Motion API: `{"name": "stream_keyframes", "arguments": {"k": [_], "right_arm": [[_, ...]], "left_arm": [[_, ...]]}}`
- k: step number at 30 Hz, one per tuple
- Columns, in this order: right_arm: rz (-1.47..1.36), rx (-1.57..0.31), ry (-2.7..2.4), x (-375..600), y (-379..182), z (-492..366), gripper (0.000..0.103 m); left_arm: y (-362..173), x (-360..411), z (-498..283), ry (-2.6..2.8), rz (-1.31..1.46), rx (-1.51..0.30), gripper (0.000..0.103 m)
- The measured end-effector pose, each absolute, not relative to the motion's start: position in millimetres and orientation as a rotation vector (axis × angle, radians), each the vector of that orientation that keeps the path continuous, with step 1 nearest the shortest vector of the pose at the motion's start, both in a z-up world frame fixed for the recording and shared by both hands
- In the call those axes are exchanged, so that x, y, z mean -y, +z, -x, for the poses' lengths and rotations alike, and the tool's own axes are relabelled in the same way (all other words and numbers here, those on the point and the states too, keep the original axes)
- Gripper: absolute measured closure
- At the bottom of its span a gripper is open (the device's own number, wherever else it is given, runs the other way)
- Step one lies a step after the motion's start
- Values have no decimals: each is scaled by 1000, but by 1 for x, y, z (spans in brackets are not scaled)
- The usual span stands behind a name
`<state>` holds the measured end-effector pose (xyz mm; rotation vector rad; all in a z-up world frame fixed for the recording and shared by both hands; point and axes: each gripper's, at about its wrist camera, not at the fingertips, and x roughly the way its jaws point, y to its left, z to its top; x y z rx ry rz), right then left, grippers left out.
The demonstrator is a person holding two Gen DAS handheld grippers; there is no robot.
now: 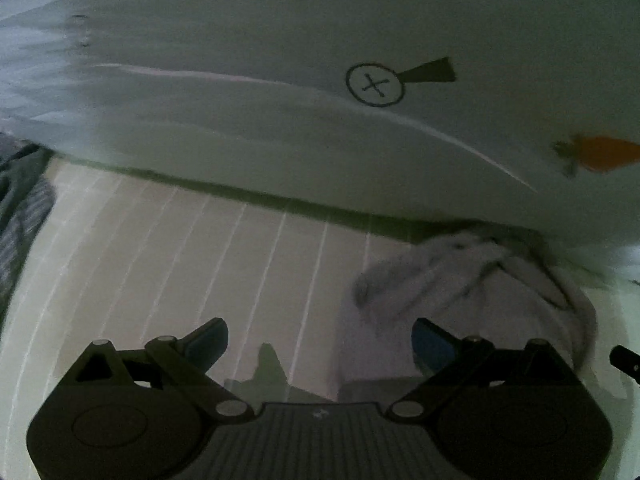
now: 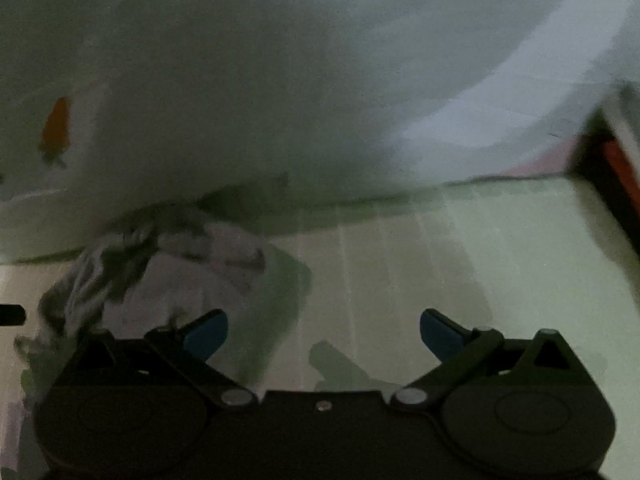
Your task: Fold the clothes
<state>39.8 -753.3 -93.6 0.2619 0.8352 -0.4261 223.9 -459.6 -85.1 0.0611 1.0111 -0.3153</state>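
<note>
The crumpled pale garment [image 1: 472, 296] is lying in a loose heap on the cream striped surface [image 1: 180, 264], and I am using that heap as my marker for everything else. In the left wrist view my left gripper [image 1: 320, 340] is hovering just short of the heap and to its left, with the right blue pad [image 1: 430, 342] sitting over the garment's near edge, though I cannot tell whether it is touching the cloth; the jaws are spread wide and are gripping nothing. In the right wrist view the same garment [image 2: 168, 276] is showing to the left of my right gripper [image 2: 324, 332], whose left blue pad [image 2: 208, 334] is lying close beside the heap's near fringe while the other finger is hanging over bare striped surface [image 2: 460, 264]; these jaws too are standing far apart and are empty. Both tools are pointing forward and slightly down at the surface, side by side with the heap between them. Beyond the garment a large white sheet [image 1: 280, 140] is rising like a wall, printed with a circled cross [image 1: 375, 85] and an orange carrot [image 1: 604, 153]. Far left of the heap, dark grey cloth [image 1: 20, 208] is bunching at the surface's edge. Both views are dim and blurred.
</note>
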Motion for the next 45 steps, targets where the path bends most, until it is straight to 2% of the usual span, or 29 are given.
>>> {"name": "stream_keyframes", "arguments": {"k": [7, 11, 17, 26, 33, 41, 45], "right_arm": [[-122, -962, -448, 760, -128, -106, 0], [-68, -959, -517, 767, -127, -95, 0], [16, -844, -582, 750, -97, -47, 0], [161, -595, -639, 692, -38, 49, 0], [154, -547, -618, 661, -31, 118, 0], [72, -711, -558, 647, -72, 159, 0], [23, -757, -528, 642, -80, 168, 0]], "left_arm": [[-112, 483, -247, -209, -277, -1002, 5], [-109, 473, -241, -143, -312, -962, 4], [-72, 450, -208, -145, -211, -861, 4], [-19, 395, -110, -132, -103, -696, 4], [-25, 357, -46, -134, -96, -728, 5], [-59, 329, -8, -176, -50, -923, 5], [-55, 330, 0, -258, -43, -940, 5]]}}
